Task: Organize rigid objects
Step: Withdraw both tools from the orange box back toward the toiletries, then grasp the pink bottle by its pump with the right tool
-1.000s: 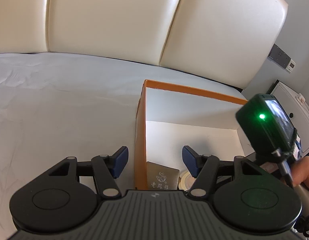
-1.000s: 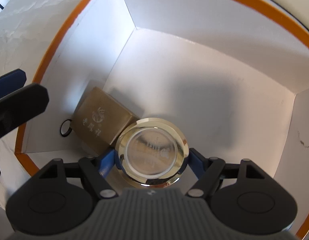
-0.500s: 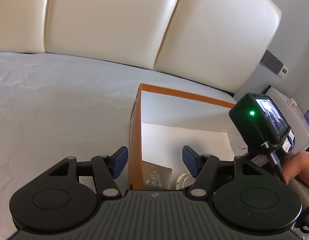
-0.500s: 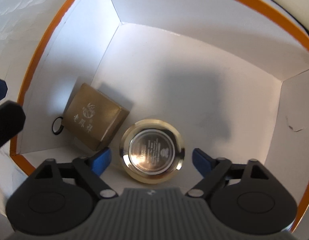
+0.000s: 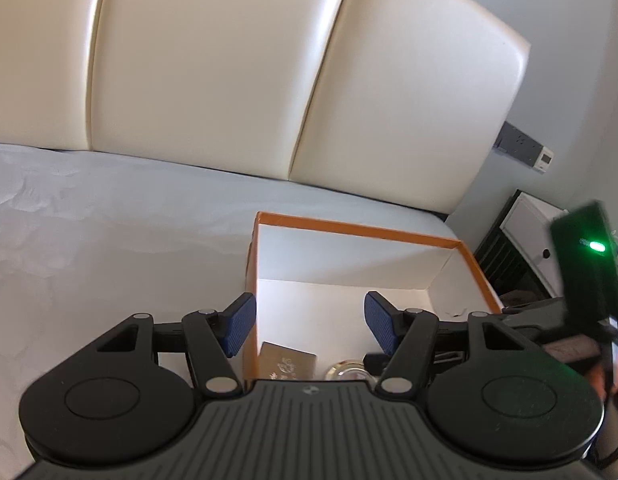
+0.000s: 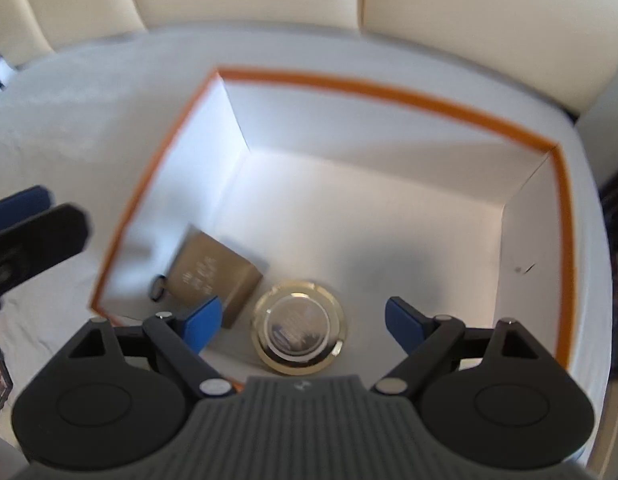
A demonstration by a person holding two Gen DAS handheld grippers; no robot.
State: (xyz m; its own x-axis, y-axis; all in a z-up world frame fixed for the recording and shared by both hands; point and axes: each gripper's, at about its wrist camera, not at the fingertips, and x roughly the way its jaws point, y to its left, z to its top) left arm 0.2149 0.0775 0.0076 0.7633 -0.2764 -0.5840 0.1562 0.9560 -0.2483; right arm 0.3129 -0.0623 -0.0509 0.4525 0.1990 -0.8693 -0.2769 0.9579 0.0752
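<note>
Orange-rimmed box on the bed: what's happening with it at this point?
A person with a handheld gripper in each hand is sorting small items into the orange-rimmed box on the white bed. The round gold case lies on the box floor beside the bronze gift box, with a small black ring by the wall. The right gripper is open and empty above the round case. The left gripper, also open and empty, hovers over the box's near-left edge.

Printing on the gold box (image 6: pixel 213 276) is too blurred to read.
</note>
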